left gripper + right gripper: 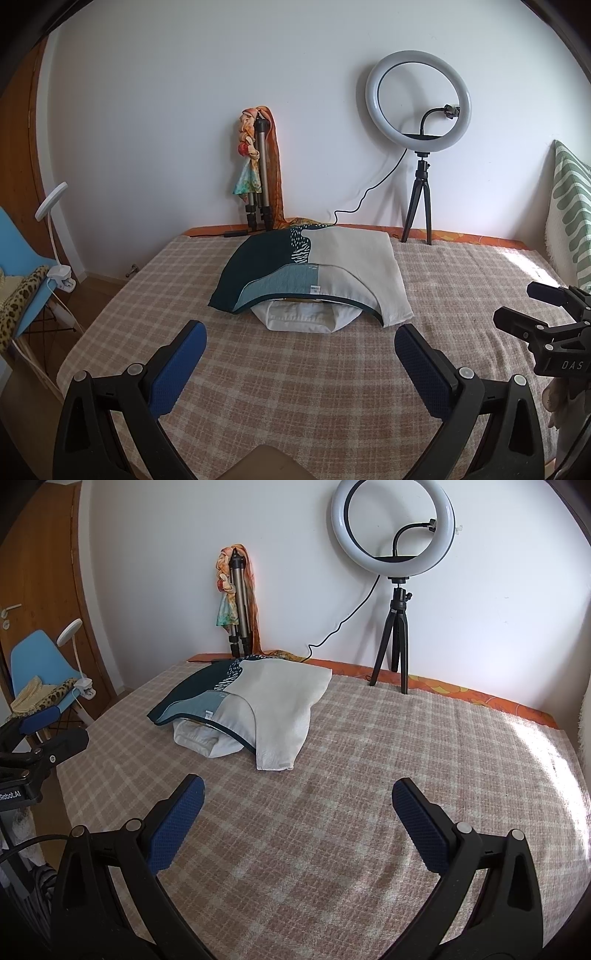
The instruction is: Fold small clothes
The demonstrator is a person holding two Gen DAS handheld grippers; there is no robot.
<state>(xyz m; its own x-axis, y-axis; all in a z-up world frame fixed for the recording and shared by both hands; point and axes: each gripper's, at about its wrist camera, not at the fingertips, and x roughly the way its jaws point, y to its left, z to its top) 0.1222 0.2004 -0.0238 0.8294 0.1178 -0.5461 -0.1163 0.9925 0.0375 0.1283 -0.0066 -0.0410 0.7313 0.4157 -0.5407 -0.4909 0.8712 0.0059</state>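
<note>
A plaid-blanketed bed (295,369) sits against a white wall, with a blue chair (29,657) off to the left and a ring light (418,99) further right. The clothes pile (314,273) sits mid-bed toward the wall. The left gripper (300,345) and right gripper (297,799) both hover spread wide, holding nothing.

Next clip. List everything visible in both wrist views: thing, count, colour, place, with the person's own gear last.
Checked woven blanket: one, beige and cream, covering the bed.
Patterned folded cloth: one, dark teal, light blue and cream, top of pile.
White folded garment: one, under the patterned cloth.
Ring light on black tripod: one, white, far edge by the wall.
Folded metal tripod with colourful scarves: one, against the wall.
Blue plastic chair: one, left of the bed.
White clip lamp: one, on the chair.
Left claw: open, empty.
Right claw: open, empty.
</note>
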